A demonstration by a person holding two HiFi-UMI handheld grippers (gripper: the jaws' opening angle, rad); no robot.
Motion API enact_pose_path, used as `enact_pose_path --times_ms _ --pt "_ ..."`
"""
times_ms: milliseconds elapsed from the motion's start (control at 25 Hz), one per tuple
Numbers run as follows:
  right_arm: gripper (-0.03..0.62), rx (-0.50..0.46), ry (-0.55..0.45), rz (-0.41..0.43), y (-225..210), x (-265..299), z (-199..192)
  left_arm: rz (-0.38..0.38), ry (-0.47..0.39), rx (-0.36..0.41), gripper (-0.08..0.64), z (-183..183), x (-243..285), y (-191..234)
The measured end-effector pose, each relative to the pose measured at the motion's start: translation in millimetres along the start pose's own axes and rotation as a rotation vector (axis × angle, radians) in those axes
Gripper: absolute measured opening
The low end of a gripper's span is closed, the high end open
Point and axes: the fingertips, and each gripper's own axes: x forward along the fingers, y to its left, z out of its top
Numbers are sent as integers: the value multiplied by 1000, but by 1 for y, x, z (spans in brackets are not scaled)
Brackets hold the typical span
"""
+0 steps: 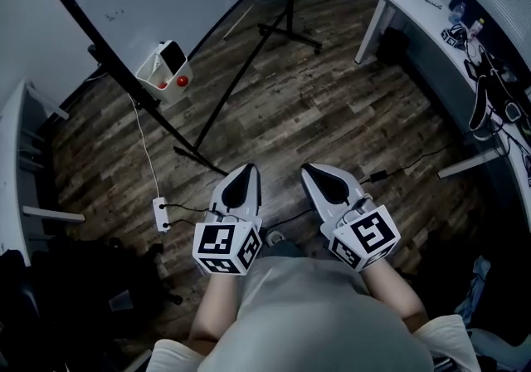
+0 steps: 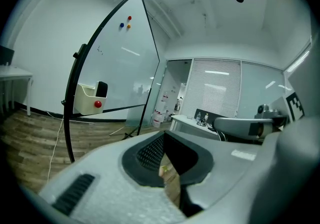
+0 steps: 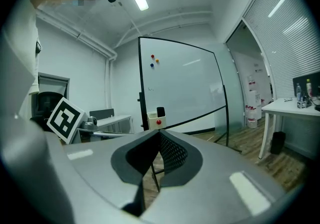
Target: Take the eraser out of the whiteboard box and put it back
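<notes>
Sticking up from the whiteboard box (image 1: 158,78), the black eraser (image 1: 172,55) is well apart from the left gripper (image 1: 246,169) and the right gripper (image 1: 309,169); both have jaws pressed together, holding nothing.

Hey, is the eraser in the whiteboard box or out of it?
In. The dark eraser stands in the cream box on the whiteboard frame, its top above the rim.
</notes>
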Motion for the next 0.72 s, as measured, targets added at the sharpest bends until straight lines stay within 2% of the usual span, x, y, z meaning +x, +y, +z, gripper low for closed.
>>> enact_pose_path --times_ms 320,720 --pt "5 21 7 62 -5 34 5 79 -13 -11 5 14 1 28" --pt "5 9 24 230 -7 90 15 226 -49 -32 5 27 14 69"
